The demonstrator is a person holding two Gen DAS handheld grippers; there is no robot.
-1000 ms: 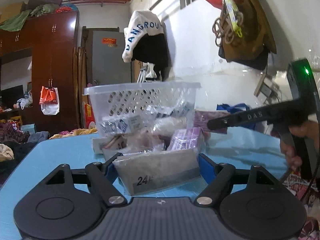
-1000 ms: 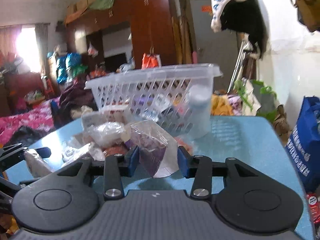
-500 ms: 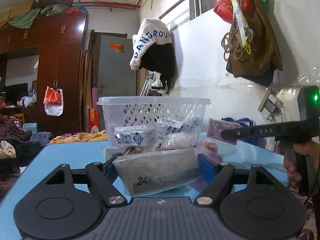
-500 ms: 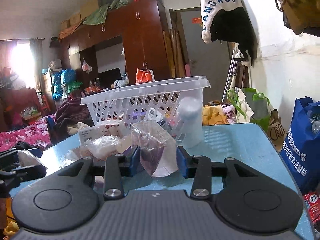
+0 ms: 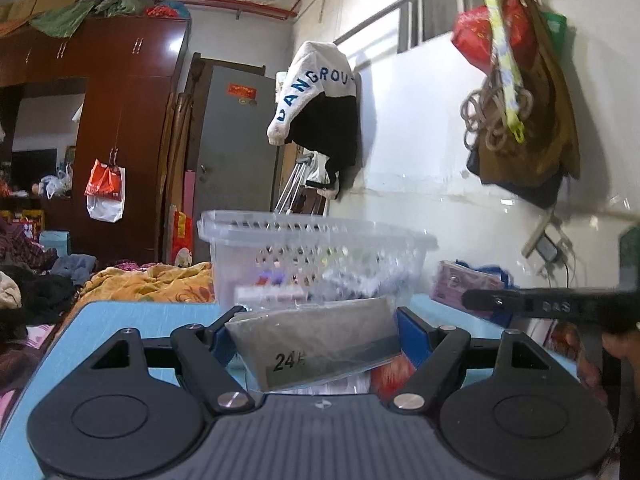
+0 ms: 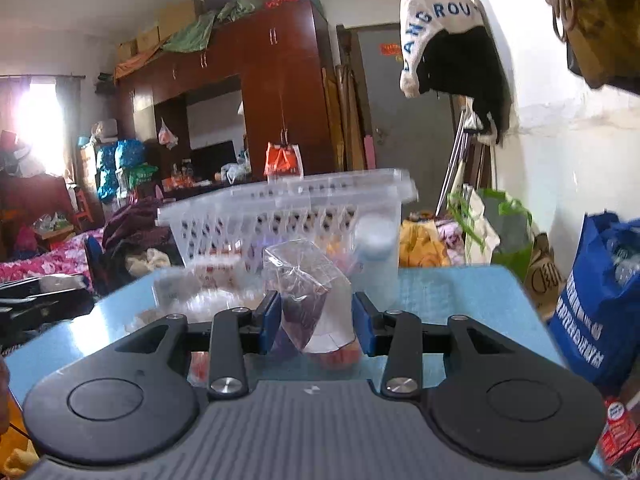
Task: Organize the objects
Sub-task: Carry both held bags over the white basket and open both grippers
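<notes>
Both tongs clenched on packets: left gripper clamped wide across a flat grey packet marked "24", right gripper pinching a crinkled clear packet with purple contents. Underneath, blue table. At its far side, white slotted basket, already holding small items, just behind both held packets. Loose packets heaped on the table in front of the basket. Both held packets clear of the tabletop, outside the basket.
</notes>
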